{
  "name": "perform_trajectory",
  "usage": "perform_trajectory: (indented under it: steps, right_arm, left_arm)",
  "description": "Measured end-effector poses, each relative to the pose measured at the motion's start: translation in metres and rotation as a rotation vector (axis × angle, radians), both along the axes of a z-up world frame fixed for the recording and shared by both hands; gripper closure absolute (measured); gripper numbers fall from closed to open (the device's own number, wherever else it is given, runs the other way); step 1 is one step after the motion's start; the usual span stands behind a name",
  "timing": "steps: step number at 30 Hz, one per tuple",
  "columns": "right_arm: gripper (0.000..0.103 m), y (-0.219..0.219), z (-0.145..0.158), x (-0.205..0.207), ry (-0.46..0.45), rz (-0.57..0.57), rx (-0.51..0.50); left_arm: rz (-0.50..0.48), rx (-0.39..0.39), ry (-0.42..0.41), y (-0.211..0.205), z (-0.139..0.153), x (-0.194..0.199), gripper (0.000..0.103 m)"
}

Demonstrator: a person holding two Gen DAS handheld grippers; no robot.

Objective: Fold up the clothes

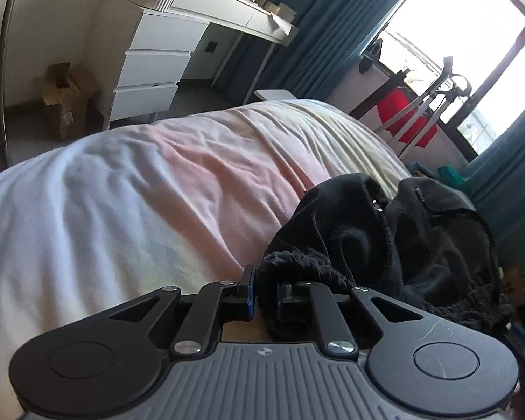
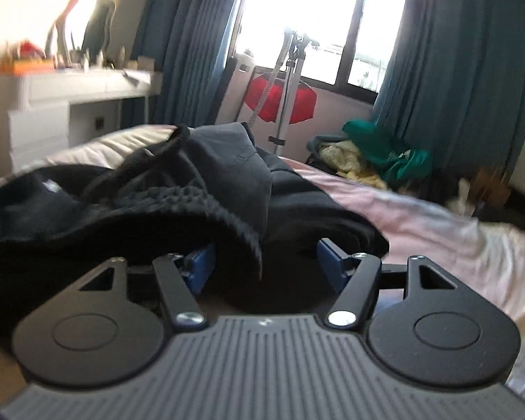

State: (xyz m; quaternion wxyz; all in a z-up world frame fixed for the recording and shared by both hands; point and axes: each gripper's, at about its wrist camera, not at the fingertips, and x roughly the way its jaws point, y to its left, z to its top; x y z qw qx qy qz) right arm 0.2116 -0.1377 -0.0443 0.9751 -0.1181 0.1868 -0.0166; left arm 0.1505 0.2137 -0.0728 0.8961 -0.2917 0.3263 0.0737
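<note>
A heap of black clothes point(image 1: 395, 238) lies on the bed point(image 1: 129, 189), over toward its window side, bunched and unfolded on the pale pink and white cover. Part of the heap is a coarse black knit with a ribbed edge point(image 2: 206, 206), and a smoother dark grey piece point(image 2: 234, 171) is piled against it, with a black cord looped on top.

The left gripper point(image 1: 264, 294) sits low at the near edge of the heap. Its blue-padded fingers point(image 1: 250, 292) are drawn close together with a fold of the black knit pinched between them, and the cloth rises from the grip to the right.

The right gripper point(image 2: 264, 262) is pushed in under the knit's ribbed hem. Its blue fingers point(image 2: 327, 259) stand wide apart; the hem droops over the left one and hangs into the gap, but nothing is clamped.

Beyond the bed, a white desk with drawers point(image 1: 154, 70) stands against the wall, its tabletop crowded with small bottles. Teal curtains point(image 2: 462, 80) frame a bright window point(image 2: 297, 17), in front of which stands a metal stand with something red point(image 2: 280, 98) on it. A pile of green and yellowish laundry point(image 2: 378, 161) lies on the far side of the bed, and a cardboard box point(image 1: 64, 99) sits on the floor near the drawers.
</note>
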Motion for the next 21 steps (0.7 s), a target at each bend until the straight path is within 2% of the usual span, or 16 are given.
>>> perform_trajectory:
  steps: [4, 6, 7, 8, 13, 17, 21]
  right_arm:
    - [0.042, 0.011, -0.006, 0.034, 0.012, 0.008, -0.002]
    - [0.055, 0.017, -0.006, 0.043, 0.013, 0.026, 0.001]
    - [0.067, 0.021, -0.005, 0.042, 0.003, 0.027, -0.007]
    - [0.071, 0.024, -0.002, 0.038, -0.02, 0.017, -0.022]
    - [0.084, 0.028, 0.022, 0.002, -0.143, -0.015, -0.075]
    - [0.088, 0.009, 0.051, -0.041, -0.177, -0.016, -0.029]
    - [0.088, -0.017, 0.068, -0.095, -0.183, -0.046, 0.033]
  left_arm:
    - [-0.023, 0.022, -0.004, -0.005, -0.009, 0.012, 0.09]
    - [-0.029, 0.017, -0.012, -0.005, -0.013, 0.018, 0.09]
    - [-0.032, 0.015, -0.016, -0.005, -0.015, 0.021, 0.09]
    - [-0.039, 0.019, -0.019, -0.007, -0.016, 0.023, 0.09]
    - [-0.068, 0.011, -0.056, -0.01, -0.015, 0.029, 0.09]
    - [-0.098, -0.061, -0.14, -0.008, -0.008, 0.025, 0.09]
    - [-0.162, -0.067, -0.24, -0.018, 0.008, 0.01, 0.09]
